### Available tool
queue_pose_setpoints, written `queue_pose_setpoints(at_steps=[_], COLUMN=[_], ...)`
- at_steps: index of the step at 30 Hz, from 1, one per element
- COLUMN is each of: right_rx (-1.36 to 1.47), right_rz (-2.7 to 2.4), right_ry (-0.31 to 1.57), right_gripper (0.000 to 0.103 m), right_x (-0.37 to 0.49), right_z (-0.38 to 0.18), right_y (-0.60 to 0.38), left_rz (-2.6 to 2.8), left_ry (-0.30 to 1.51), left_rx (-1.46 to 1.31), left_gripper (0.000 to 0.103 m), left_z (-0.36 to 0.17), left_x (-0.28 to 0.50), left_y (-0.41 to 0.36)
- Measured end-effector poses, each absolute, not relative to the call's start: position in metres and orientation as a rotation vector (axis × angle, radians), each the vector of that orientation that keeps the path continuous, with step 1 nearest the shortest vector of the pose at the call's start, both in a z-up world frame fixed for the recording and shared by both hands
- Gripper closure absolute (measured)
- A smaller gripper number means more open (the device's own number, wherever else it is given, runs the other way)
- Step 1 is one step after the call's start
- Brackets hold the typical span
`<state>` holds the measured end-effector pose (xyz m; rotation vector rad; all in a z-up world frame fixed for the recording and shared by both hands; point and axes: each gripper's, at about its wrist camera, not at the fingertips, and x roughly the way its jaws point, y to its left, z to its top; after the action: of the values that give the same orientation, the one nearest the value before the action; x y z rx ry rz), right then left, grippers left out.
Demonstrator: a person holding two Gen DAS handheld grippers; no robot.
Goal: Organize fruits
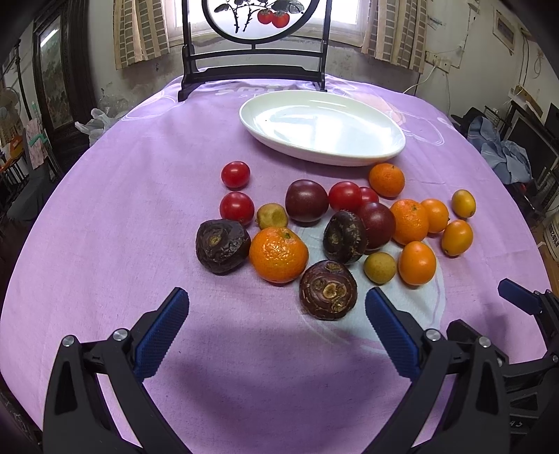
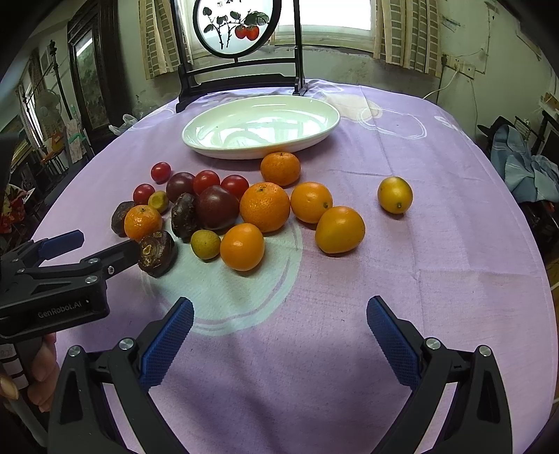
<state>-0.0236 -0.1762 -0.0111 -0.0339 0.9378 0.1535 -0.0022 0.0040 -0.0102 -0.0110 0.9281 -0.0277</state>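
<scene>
Nearest in each wrist view is that view's own tool: the left tool [image 1: 276, 307] and the right tool [image 2: 279, 316] both have their blue-padded fingers spread wide with nothing between them, each hovering over the purple cloth [image 1: 104, 216] that covers the worktop. In the right wrist view the left tool also shows from the side at the left edge, its fingers apart and its near fingertip right beside a dark brown water chestnut [image 2: 157, 253]; whether they touch cannot be told. Just beyond the left tool's fingertips lies that same water chestnut [image 1: 327, 290], with a large mandarin [image 1: 278, 255] touching or almost touching it on the left and another water chestnut [image 1: 222, 245] past that. Behind these the fruit lies in a loose cluster on the cloth: a third water chestnut [image 1: 344, 237] leaning against a dark purple plum [image 1: 377, 225], a second plum [image 1: 306, 200], two small yellow-green fruits [image 1: 379, 268], red cherry tomatoes [image 1: 236, 173], further mandarins [image 1: 386, 180] and several oval orange kumquats [image 1: 416, 262]. One yellower kumquat [image 2: 394, 194] sits apart to the right of the group. Farther back, just behind the fruit, is a white oval dish [image 1: 276, 138] with nothing in it. At the far edge of the worktop stands a dark wooden screen stand [image 1: 255, 75] holding a round painted panel [image 1: 256, 14].
</scene>
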Motion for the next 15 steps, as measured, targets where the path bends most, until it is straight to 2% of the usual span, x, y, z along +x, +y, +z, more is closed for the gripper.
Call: queue_pose_setpoints(at_steps=[15], right_rx=[-0.021], right_rz=[0.176], right_ry=[0.962], right_gripper=[0.003], right_x=[-0.027], right_z=[-0.023], right_y=[-0.175], left_rz=[-0.022], left_ry=[0.958], left_rx=[-0.006], left_gripper=[0.004], left_z=[-0.020], left_x=[-0.002], left_y=[0.008])
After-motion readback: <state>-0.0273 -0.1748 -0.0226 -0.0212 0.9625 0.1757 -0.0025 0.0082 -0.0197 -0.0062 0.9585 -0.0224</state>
